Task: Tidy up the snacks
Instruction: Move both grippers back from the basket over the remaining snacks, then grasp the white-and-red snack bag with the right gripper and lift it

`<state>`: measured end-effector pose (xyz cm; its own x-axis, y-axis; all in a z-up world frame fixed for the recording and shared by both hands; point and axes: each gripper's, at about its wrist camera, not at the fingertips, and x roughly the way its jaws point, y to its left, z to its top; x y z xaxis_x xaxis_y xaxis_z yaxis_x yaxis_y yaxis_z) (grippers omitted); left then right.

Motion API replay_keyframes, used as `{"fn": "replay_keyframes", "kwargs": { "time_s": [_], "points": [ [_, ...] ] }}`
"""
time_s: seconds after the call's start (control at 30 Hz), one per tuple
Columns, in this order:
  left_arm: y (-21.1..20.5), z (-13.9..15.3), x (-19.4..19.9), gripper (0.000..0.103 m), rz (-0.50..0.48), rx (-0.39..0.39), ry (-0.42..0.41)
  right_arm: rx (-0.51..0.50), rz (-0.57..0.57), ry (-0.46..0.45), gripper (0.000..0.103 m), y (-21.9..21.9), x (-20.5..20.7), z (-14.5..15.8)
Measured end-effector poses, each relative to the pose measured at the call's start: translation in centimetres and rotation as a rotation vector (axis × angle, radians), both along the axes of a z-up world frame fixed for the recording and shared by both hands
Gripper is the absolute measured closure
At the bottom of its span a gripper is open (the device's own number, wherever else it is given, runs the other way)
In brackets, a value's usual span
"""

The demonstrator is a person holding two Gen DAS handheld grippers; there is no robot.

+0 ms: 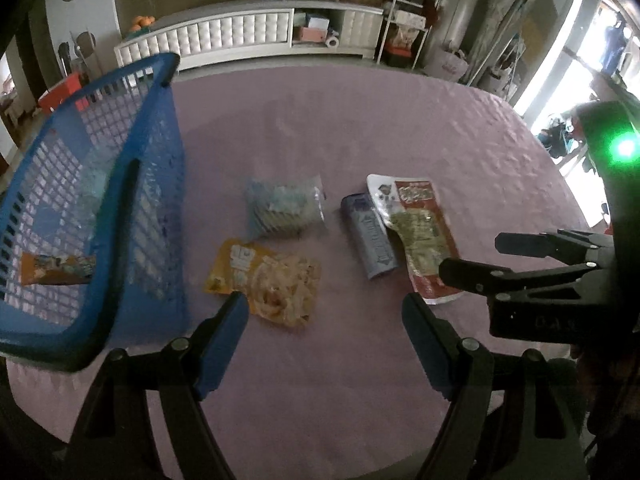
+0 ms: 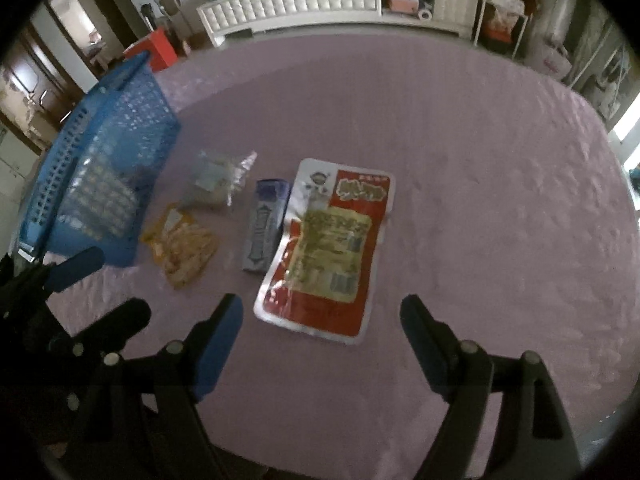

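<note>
A blue mesh basket point(image 1: 156, 128) point(image 2: 120, 128) stands at the table's left with an orange snack packet point(image 1: 56, 269) inside. On the purple cloth lie a yellow packet point(image 1: 266, 280) point(image 2: 182, 246), a clear bag point(image 1: 282, 210) point(image 2: 216, 184), a blue-grey stick pack point(image 1: 370, 236) point(image 2: 264, 226) and a red-and-white pouch point(image 1: 416, 236) point(image 2: 332, 248). My left gripper point(image 1: 324, 312) is open and empty, just before the yellow packet. My right gripper point(image 2: 322, 316) is open and empty, just before the red pouch; it also shows in the left wrist view point(image 1: 468, 258).
The table's purple cloth point(image 2: 480, 160) stretches to the right and far side. A white padded cabinet point(image 1: 240, 36) and a metal shelf rack point(image 1: 408, 12) stand beyond the table. A red box point(image 2: 154, 50) sits behind the basket.
</note>
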<state>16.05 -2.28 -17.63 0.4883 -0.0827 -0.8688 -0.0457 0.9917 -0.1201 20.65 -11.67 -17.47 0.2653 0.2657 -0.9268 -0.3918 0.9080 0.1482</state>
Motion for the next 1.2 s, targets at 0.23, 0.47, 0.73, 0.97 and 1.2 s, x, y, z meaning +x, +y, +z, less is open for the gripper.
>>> {"fn": "replay_keyframes", "kwargs": {
  "time_s": [0.23, 0.47, 0.73, 0.97, 1.2],
  "points": [
    [1.0, -2.1, 2.3, 0.026, 0.005, -0.013, 0.040, -0.050, -0.005, 0.034, 0.019, 1.4, 2.4, -2.2],
    [1.0, -3.1, 3.8, 0.026, -0.012, -0.019, 0.054, -0.068, -0.009, 0.053, 0.017, 1.5, 3.9, -3.6],
    [1.4, -3.9, 4.1, 0.026, -0.011, -0.032, 0.059, -0.128, -0.039, 0.054, 0.017, 0.5, 4.6, -4.9],
    [2.2, -3.3, 3.6, 0.026, -0.001, -0.053, 0.045, -0.186, 0.002, 0.029, 0.017, 1.9, 5.2, -5.5],
    [2.2, -2.9, 2.8, 0.026, 0.022, -0.045, 0.035, -0.170, -0.003, -0.013, 0.035, 1.8, 5.7, -5.2]
  ]
}}
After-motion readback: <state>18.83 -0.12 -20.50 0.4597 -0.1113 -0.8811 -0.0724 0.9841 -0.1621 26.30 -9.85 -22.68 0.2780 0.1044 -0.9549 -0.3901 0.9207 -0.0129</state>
